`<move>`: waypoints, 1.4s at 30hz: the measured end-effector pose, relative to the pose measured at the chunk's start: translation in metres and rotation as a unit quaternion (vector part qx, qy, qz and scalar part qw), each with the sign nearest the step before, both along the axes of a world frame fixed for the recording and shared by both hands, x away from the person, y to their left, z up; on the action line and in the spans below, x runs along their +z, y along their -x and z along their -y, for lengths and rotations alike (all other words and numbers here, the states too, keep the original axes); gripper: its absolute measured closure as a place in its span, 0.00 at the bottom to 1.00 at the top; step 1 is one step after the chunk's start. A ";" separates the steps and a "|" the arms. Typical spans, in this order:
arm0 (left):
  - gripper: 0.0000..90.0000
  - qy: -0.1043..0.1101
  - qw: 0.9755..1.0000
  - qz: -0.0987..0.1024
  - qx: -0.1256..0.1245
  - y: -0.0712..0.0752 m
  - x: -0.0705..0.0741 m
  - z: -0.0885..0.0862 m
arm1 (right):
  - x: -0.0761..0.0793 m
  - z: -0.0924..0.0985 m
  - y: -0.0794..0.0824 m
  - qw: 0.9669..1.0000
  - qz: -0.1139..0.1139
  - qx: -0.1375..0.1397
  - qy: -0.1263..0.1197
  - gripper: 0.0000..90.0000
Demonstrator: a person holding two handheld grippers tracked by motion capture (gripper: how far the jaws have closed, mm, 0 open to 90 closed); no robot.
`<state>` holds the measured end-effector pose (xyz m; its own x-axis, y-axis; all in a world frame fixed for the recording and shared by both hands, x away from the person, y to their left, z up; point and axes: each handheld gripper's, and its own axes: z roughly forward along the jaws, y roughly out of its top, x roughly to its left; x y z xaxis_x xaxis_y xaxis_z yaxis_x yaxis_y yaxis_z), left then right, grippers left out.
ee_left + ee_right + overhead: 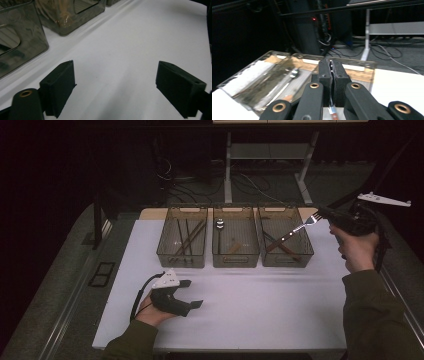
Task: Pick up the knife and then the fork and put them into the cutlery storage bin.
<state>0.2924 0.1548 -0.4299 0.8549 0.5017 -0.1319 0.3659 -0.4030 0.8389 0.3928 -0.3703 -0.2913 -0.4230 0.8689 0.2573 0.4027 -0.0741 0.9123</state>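
Note:
My right gripper [324,214] is raised at the table's far right, above the outer rim of the right bin [287,262]. It is shut on a fork [300,226], gripped near the tines. The fork's dark handle slants down over that bin. In the right gripper view the jaws [332,72] are pressed together on a thin metal strip, and a brown handle end [333,115] shows below them. My left gripper [195,293] rests low over the white table [250,310] at the front left. It is open [120,82], with bare tabletop between its pads.
Three translucent bins stand in a row at the back. The left bin [180,261] holds wooden sticks, the middle bin [235,262] a spoon [219,224], and the right bin more dark-handled cutlery. Beyond the table are desk legs and cables on the floor.

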 end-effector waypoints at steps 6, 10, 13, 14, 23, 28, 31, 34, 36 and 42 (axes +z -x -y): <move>0.07 -0.005 1.000 0.002 0.006 0.000 -0.003 -0.004 | -0.003 0.009 -0.020 0.999 -0.018 -0.026 0.033 0.98; 0.01 -0.012 1.000 0.003 0.008 0.000 -0.005 -0.002 | -0.015 0.006 -0.034 0.998 -0.042 -0.025 0.049 0.98; 0.00 -0.021 1.000 0.004 0.008 0.002 -0.006 -0.001 | -0.026 0.001 -0.045 0.996 -0.061 -0.016 0.062 0.98; 0.00 -0.022 1.000 0.006 0.007 0.002 -0.006 -0.001 | -0.029 0.000 -0.048 0.996 -0.066 -0.011 0.064 0.98; 0.00 -0.030 1.000 -0.001 0.004 0.002 -0.009 0.002 | -0.054 -0.015 -0.071 0.989 -0.118 0.023 0.082 0.97; 0.00 -0.030 1.000 -0.003 0.002 0.001 -0.009 0.003 | -0.069 -0.013 -0.083 0.989 -0.134 0.014 0.066 0.95; 0.00 -0.029 1.000 -0.003 0.001 0.001 -0.009 0.003 | -0.077 -0.017 -0.088 0.984 -0.137 -0.010 0.112 0.79; 0.00 -0.027 1.000 -0.002 0.002 0.001 -0.009 0.002 | -0.080 -0.015 -0.090 0.982 -0.136 -0.027 0.130 0.67; 0.00 -0.027 1.000 -0.002 0.002 0.001 -0.009 0.002 | -0.079 -0.014 -0.089 0.983 -0.128 -0.034 0.131 0.61; 0.00 -0.028 1.000 0.001 0.001 0.001 -0.008 0.001 | -0.073 -0.012 -0.085 0.985 -0.120 -0.024 0.125 0.50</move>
<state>0.2915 0.1534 -0.4381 0.8537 0.5105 -0.1025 0.3658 -0.4479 0.8158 0.4775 -0.3586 -0.3644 -0.3323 0.9354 0.1212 0.6110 0.1155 0.7831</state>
